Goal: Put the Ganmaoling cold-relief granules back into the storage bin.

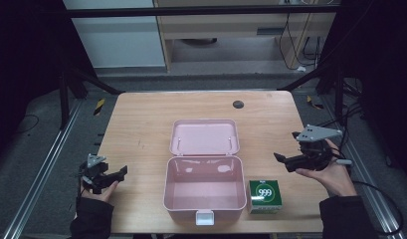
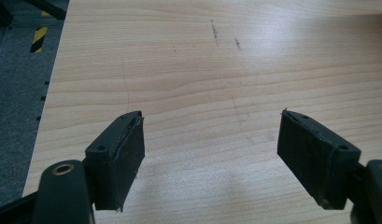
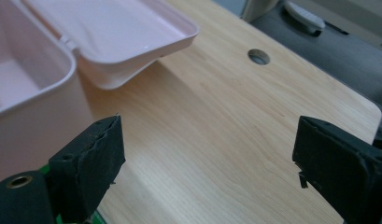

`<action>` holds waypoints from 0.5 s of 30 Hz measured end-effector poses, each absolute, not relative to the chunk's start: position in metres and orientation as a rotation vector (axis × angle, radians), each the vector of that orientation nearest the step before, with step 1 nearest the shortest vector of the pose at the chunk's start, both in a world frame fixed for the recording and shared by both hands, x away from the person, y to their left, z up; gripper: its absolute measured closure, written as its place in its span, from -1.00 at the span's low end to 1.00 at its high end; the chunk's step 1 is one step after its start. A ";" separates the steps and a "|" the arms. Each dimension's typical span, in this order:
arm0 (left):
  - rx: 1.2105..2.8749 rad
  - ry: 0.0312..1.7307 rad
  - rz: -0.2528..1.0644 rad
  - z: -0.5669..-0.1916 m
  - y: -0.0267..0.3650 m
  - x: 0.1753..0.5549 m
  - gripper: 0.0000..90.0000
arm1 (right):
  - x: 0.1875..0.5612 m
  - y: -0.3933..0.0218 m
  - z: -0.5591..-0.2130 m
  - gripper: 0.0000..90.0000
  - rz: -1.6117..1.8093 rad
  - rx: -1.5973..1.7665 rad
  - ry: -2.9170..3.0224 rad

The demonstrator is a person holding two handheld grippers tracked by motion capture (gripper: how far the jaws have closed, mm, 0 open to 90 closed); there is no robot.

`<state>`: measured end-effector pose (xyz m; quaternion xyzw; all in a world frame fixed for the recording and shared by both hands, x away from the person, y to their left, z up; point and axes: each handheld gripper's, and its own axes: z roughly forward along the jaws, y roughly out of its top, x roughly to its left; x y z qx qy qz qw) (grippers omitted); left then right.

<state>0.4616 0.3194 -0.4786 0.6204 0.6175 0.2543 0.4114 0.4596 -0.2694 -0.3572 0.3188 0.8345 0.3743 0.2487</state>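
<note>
Pink box [image 1: 205, 191] open between green carton [image 1: 265, 196] and bare tabletop [image 1: 136, 124]

Glossy pink plastic box [image 1: 205, 186], wood-grain table [image 1: 141, 124]

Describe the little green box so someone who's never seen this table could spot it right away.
Start at the open pink case in the middle of the wooden table. Just to the right of its front corner, apart from it, sits the small green box. It is the sole green item, marked 999 in a white oval on top.
</note>
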 end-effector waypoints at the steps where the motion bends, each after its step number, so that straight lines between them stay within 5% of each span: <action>1: 1.569 1.553 0.638 -0.479 0.319 0.462 -0.50 | 0.459 -0.267 -0.357 -0.79 1.006 0.847 2.305; 15: 1.593 1.548 0.638 -0.481 0.317 0.462 -0.51 | 0.452 -0.243 -0.360 -0.82 0.842 0.607 2.609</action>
